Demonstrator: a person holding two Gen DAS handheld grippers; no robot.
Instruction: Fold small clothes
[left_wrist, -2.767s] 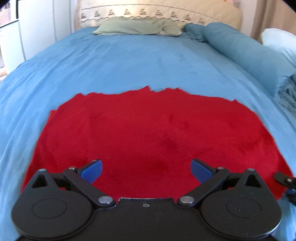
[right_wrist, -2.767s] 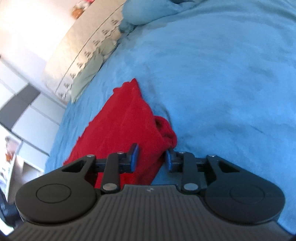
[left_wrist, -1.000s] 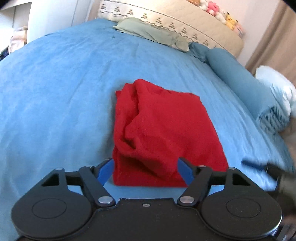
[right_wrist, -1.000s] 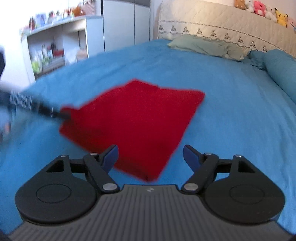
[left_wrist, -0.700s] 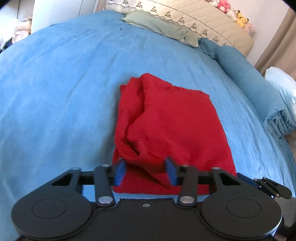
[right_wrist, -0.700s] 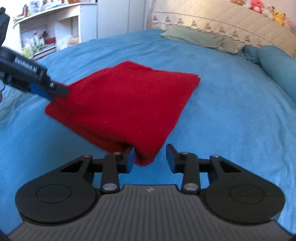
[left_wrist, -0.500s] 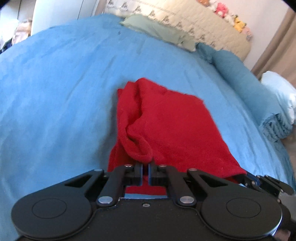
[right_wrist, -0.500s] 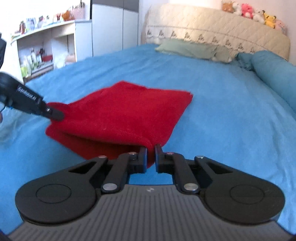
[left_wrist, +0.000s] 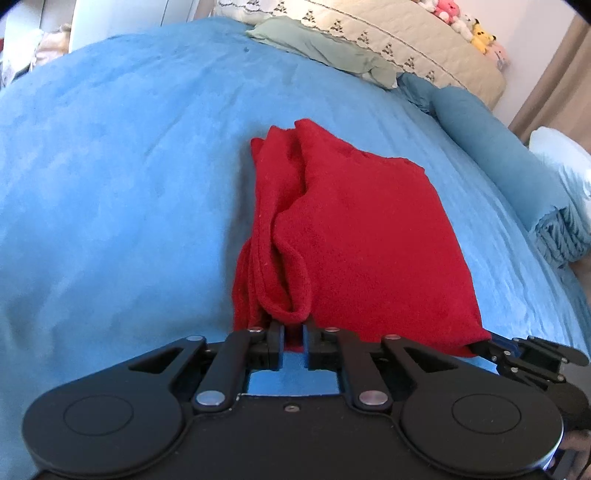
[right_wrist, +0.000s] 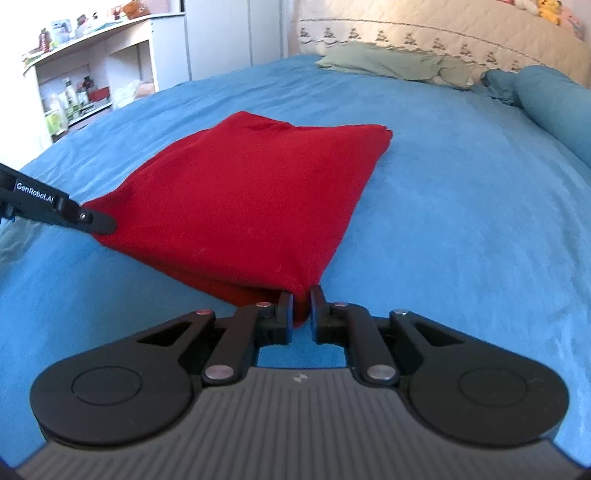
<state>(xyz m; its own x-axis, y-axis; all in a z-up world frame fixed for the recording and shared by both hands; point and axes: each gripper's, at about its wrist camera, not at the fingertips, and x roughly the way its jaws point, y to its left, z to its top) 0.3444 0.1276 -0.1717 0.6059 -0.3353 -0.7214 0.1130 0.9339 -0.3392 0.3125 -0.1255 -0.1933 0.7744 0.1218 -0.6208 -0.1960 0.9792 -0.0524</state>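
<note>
A red cloth (left_wrist: 354, 229) lies folded on the blue bed cover, its near edge lifted a little. My left gripper (left_wrist: 294, 334) is shut on the cloth's near left corner, where the layers bunch into a loop. My right gripper (right_wrist: 303, 308) is shut on the cloth's (right_wrist: 251, 199) near right corner. Each gripper shows in the other's view: the right one at the lower right (left_wrist: 495, 349), the left one at the left edge (right_wrist: 99, 223).
The blue bed cover (left_wrist: 110, 184) spreads all round the cloth. A green pillow (left_wrist: 325, 48) and quilted headboard (left_wrist: 406, 40) lie at the far end. A blue bolster (left_wrist: 491, 147) runs along the right. White shelves (right_wrist: 81, 74) stand at the left.
Both grippers closed on the near corners of the folded cloth and raised that edge slightly. Earlier the cloth lay spread flat; it has since been folded in half.
</note>
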